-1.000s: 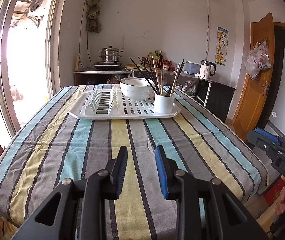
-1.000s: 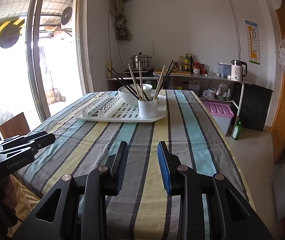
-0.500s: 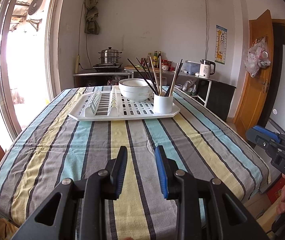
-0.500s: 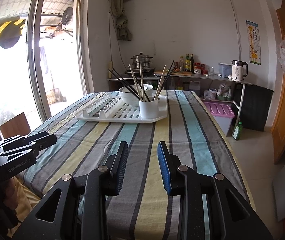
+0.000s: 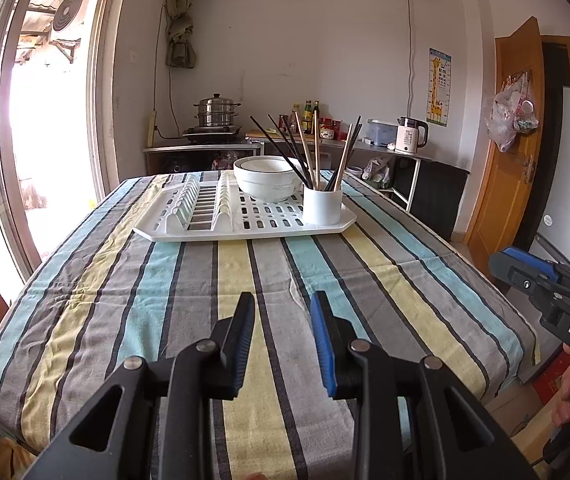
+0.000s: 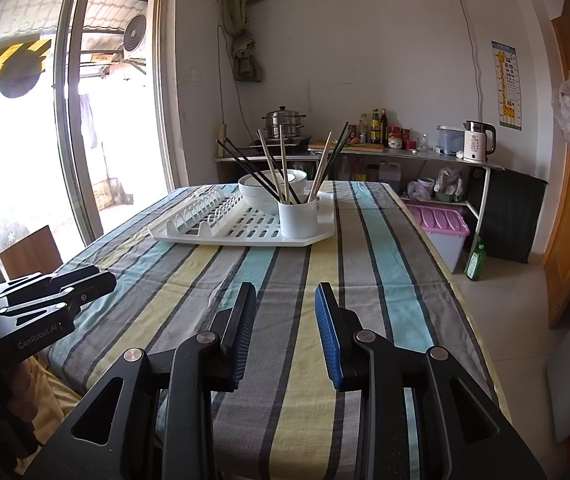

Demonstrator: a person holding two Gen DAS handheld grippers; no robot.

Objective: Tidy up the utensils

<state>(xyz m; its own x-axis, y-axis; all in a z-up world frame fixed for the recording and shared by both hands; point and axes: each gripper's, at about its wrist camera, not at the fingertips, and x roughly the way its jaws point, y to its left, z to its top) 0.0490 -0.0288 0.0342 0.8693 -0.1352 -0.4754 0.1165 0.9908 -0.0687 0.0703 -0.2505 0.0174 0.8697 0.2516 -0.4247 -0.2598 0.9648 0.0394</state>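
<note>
At centre frame of both wrist views, on the far half of the striped cloth-covered table [image 5: 189,296]: white slotted plastic drying rack [image 5: 245,218], white round ceramic bowl [image 5: 267,178] on it, and a white cylindrical holder [image 5: 322,204] at its right corner, with black and pale wooden chopsticks [image 5: 309,152] upright and fanned inside. Already gathered in the holder, so equally a finished tidy or a mixed bundle awaiting sorting. Left gripper [image 5: 283,300] low at centre, spread, empty; right gripper [image 6: 285,290] likewise spread, empty, well short of the rack. For any approach: level, slow, one stick between the pads, clear of the bowl.
</note>
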